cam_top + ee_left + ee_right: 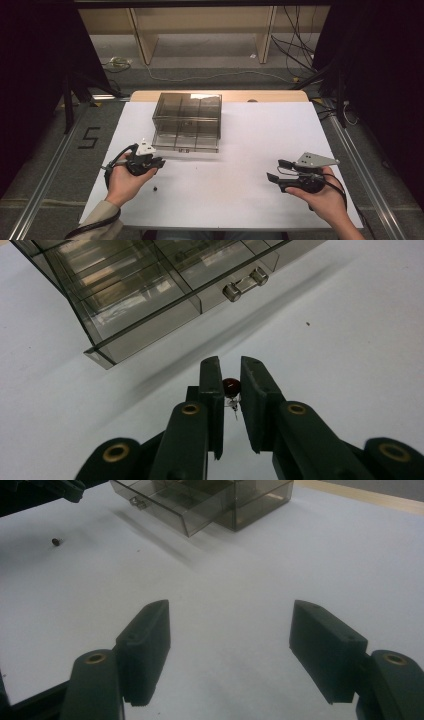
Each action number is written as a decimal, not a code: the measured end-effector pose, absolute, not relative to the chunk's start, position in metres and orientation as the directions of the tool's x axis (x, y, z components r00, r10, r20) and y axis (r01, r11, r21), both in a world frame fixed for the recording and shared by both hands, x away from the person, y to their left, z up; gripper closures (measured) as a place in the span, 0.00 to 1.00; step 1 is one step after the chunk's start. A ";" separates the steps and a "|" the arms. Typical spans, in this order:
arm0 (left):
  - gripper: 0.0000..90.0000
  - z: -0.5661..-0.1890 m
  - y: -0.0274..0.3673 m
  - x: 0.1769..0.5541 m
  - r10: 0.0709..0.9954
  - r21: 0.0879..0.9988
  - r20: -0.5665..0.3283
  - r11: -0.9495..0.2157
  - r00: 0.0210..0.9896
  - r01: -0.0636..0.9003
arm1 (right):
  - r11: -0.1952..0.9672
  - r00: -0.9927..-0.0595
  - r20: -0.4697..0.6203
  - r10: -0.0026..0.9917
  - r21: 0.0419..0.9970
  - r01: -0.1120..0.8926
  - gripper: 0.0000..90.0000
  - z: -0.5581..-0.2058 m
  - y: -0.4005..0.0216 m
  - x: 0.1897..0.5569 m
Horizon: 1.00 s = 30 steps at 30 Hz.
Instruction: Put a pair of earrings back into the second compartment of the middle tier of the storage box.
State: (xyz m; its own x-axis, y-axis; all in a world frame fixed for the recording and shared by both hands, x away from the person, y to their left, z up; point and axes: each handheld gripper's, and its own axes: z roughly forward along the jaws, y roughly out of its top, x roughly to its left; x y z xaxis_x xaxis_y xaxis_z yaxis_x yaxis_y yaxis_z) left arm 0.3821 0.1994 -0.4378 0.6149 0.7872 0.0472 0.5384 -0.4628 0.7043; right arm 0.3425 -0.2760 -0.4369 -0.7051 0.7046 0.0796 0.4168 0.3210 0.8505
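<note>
Slippage was my chief worry at that moment. My left gripper (231, 371) was pinching a small dark-red bead (231, 386) with a thin metal pin hanging under it, and the pads met it only near their tips. A round, hard thing held that far out could squirt free if I squeezed harder or tilted my hand, and it would likely roll across the white table sheet (235, 190).

That bead hung above the sheet, in front of the smoky clear drawer box (187, 120), whose bottom drawer (150, 315) stood pulled out with its little handle (245, 284) towards me. Judging by that, the bead was meant for one of the drawer's compartments. Its walls looked low and the dividers close together, so a release from too high could have bounced the bead into the wrong cell or over the edge. Coming in too low, I could have knocked the drawer front with the jaws and shoved the light box back.

A second small dark piece (155, 188) lay loose on the sheet just by my left hand; a careless sweep of my wrist or the cable might have sent it rolling off.

My right gripper (227, 645) was spread wide and held nothing, hovering over bare sheet well apart from the box.
</note>
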 end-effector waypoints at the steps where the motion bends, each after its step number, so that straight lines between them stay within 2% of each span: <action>1: 0.89 -0.438 0.199 0.382 0.789 0.707 0.045 -0.458 0.613 0.538 | 0.321 -0.705 0.080 0.705 0.850 0.417 0.37 -0.437 -0.276 0.342; 30: 0.89 -0.428 0.191 0.389 0.787 0.729 0.054 -0.451 0.614 0.515 | 0.323 -0.704 0.077 0.706 0.850 0.417 0.37 -0.436 -0.276 0.342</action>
State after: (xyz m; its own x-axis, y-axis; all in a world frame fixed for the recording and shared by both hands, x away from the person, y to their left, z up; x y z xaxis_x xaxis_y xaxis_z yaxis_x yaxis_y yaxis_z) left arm 0.3895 0.1911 -0.4281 0.6141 0.7874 0.0536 0.5145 -0.4510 0.7293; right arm 0.3419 -0.2759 -0.4364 -0.7038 0.7062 0.0770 0.4167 0.3226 0.8499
